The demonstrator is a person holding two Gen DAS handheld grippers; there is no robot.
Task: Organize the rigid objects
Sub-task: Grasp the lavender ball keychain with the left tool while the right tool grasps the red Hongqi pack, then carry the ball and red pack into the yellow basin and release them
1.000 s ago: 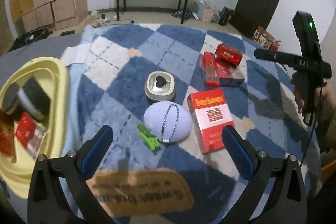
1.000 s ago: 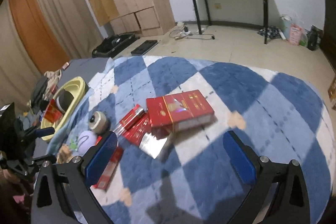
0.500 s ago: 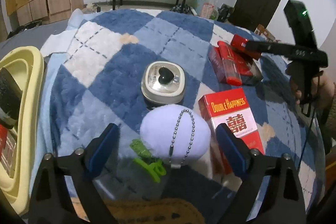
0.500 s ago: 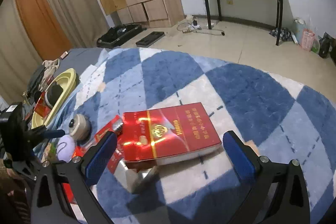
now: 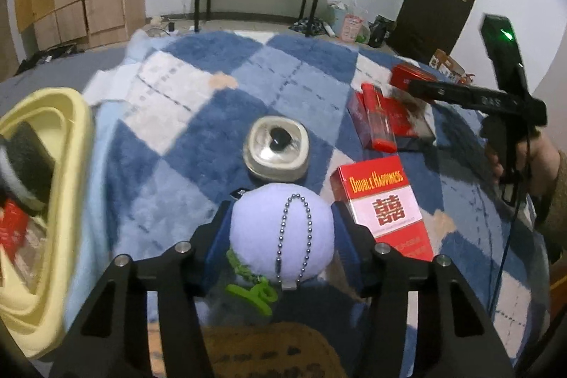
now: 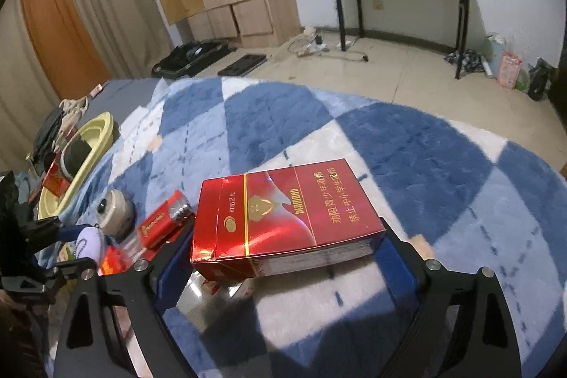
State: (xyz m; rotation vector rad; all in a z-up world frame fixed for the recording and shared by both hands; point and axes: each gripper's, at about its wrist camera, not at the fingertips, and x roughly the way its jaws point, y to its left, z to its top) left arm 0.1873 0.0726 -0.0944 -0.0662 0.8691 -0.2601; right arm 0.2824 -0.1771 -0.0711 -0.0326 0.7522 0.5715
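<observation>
Yellow basin [image 5: 53,201] at blanket's left edge already holds few items. Left tongs [image 5: 281,229] closing around lilac pompom [image 5: 283,236]. Tin [image 5: 276,147], red-white pack [image 5: 386,201] remain mid-blanket. Right tongs [image 6: 287,247] closing around red Diamond box [image 6: 283,218].

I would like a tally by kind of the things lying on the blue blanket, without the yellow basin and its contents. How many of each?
Lilac plush ball with bead chain: 1
Green clip: 1
Metal tin with a black knob: 1
Red cigarette boxes: at least 4, among them the Double Happiness box and the Diamond box; their heap hides part
Total: at least 7
</observation>
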